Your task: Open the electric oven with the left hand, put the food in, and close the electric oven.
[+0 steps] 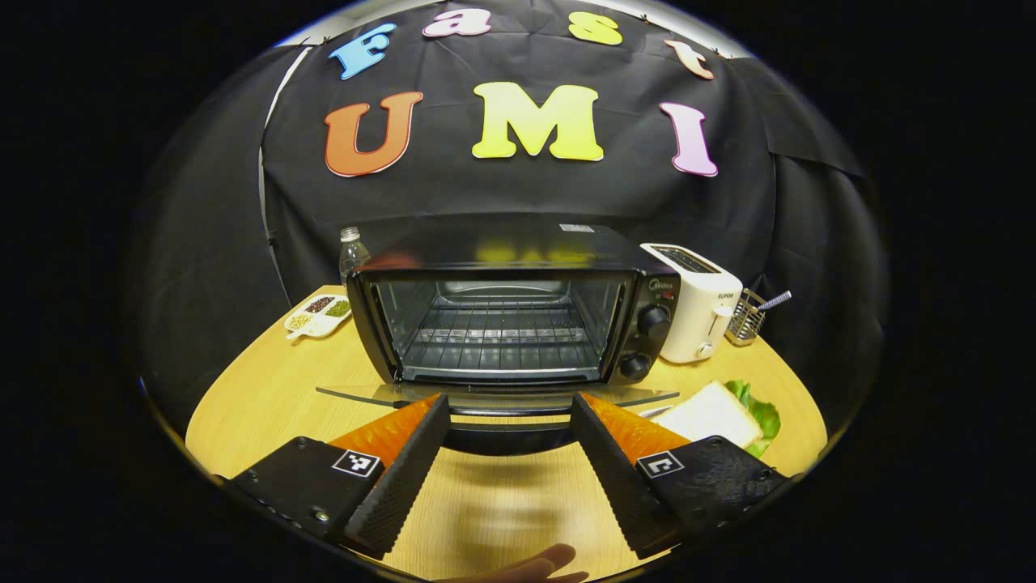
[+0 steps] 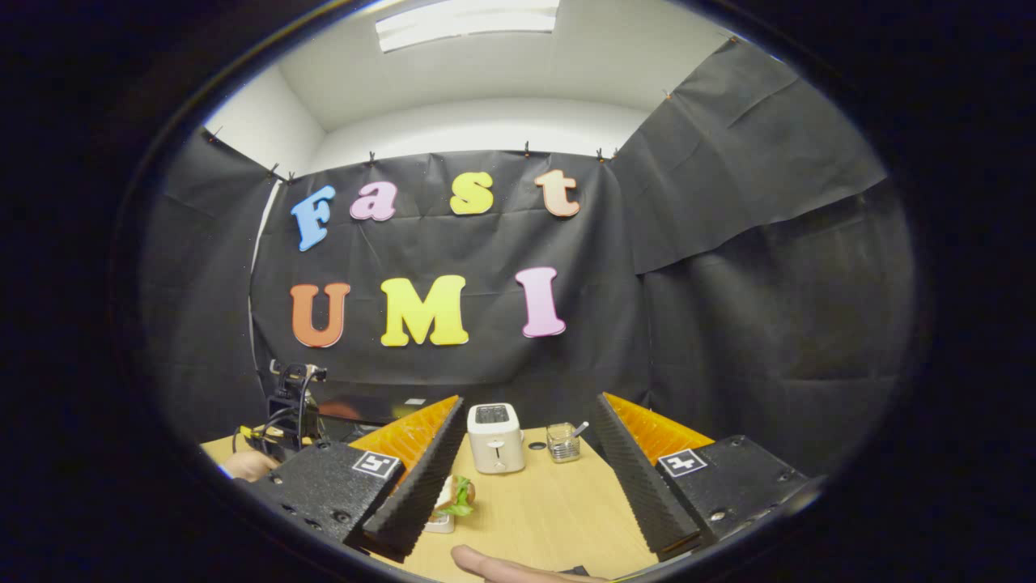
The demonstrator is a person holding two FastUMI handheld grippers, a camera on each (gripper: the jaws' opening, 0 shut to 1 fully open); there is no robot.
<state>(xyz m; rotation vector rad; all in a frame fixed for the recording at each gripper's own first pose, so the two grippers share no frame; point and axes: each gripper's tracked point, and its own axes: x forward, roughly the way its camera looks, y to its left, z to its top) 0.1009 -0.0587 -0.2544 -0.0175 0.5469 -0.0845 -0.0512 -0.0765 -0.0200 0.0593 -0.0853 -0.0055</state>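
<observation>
Centrally, on the wooden table [image 1: 267, 389], the oven [image 1: 518, 320] is seen in the left gripper view with its glass door [image 1: 494, 398] swung fully down, lying flat toward the camera. Its wire rack [image 1: 498, 332] is exposed inside, and two knobs [image 1: 652, 321] are set one above the other on its right panel. A white toaster [image 1: 694, 302] is stood just beside the oven's right side, and a small wire holder [image 1: 749, 317] with a utensil in it is placed beyond the toaster. The food, a sandwich [image 1: 712, 413] with lettuce showing at its edge, is laid on the table in front of the toaster, to the right of the open door. A divided dish [image 1: 318, 315] of seeds is set to the left of the oven, with a clear bottle [image 1: 352, 255] behind it.

The left gripper [image 1: 508, 417] is held just in front of the door's edge, its fingers spread wide apart with nothing between them.

From the right gripper view, the right gripper [image 2: 530, 441] is likewise held with fingers spread and nothing pinched. Between them the toaster [image 2: 495, 438] and a small glass holder [image 2: 562, 442] are seen farther off, and the sandwich [image 2: 453, 502] is partly hidden behind the left finger. A fingertip [image 2: 486, 560] of the holding hand is visible at the bottom edge.
</observation>
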